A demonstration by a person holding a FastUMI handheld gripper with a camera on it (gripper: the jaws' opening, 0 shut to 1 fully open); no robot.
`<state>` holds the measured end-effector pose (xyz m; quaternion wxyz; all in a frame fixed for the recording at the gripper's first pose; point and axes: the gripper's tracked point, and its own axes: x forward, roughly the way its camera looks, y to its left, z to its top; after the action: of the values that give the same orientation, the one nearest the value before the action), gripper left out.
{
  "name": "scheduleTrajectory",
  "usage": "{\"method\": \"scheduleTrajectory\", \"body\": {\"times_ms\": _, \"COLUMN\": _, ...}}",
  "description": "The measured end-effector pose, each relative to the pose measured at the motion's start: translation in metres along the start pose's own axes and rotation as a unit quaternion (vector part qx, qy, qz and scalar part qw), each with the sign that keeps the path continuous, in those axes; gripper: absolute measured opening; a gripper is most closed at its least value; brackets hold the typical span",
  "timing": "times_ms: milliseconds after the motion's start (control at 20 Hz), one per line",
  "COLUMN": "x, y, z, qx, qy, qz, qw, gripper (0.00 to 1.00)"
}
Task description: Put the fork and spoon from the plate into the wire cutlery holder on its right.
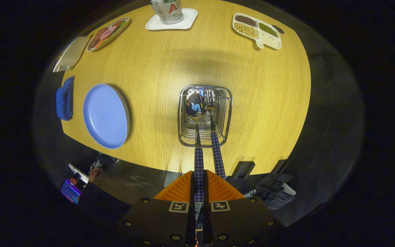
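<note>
I look straight down on the wire cutlery holder [227, 115], which stands on the wooden table [269, 103] to the right of the blue plate [105, 116]. The plate holds nothing. My gripper [199, 175] hangs above the holder, shut on the checked handle of the spoon [195, 105]. The spoon's bowl is down inside the holder. The fork [217, 156] stands in the holder just right of the spoon. Its checked handle rises beside my right finger, free of the grip.
A blue cloth [64, 98] lies left of the plate. At the far side are a grey board [71, 54], an oval dish of food [107, 33], a cup on a white square plate [172, 21] and a divided dish of beans [257, 30]. A person's hand [94, 172] is below the table's near edge.
</note>
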<state>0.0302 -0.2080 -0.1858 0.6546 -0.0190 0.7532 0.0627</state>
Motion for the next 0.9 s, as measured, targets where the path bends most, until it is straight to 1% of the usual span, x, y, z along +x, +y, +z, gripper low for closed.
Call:
{"method": "scheduleTrajectory", "body": {"times_ms": 150, "x": 0.004, "y": -0.003, "z": 0.005, "qx": -0.009, "qy": 0.017, "qz": -0.011, "qw": 1.000, "gripper": 0.09}}
{"method": "scheduleTrajectory", "body": {"times_ms": 300, "x": 0.004, "y": -0.001, "z": 0.013, "qx": -0.013, "qy": 0.019, "qz": -0.013, "qw": 1.000, "gripper": 0.09}}
{"method": "scheduleTrajectory", "body": {"times_ms": 400, "x": 0.003, "y": 0.000, "z": 0.018, "qx": -0.015, "qy": 0.014, "qz": -0.014, "qw": 1.000, "gripper": 0.12}}
{"method": "scheduleTrajectory", "body": {"times_ms": 700, "x": -0.006, "y": -0.002, "z": 0.021, "qx": -0.015, "qy": -0.007, "qz": -0.020, "qw": 1.000, "gripper": 0.14}}
{"method": "scheduleTrajectory", "body": {"times_ms": 800, "x": -0.014, "y": 0.000, "z": 0.021, "qx": -0.015, "qy": -0.024, "qz": -0.018, "qw": 0.999, "gripper": 0.14}}
{"method": "scheduleTrajectory", "body": {"times_ms": 900, "x": -0.029, "y": 0.003, "z": 0.026, "qx": -0.009, "qy": -0.068, "qz": -0.020, "qw": 0.997, "gripper": 0.14}}
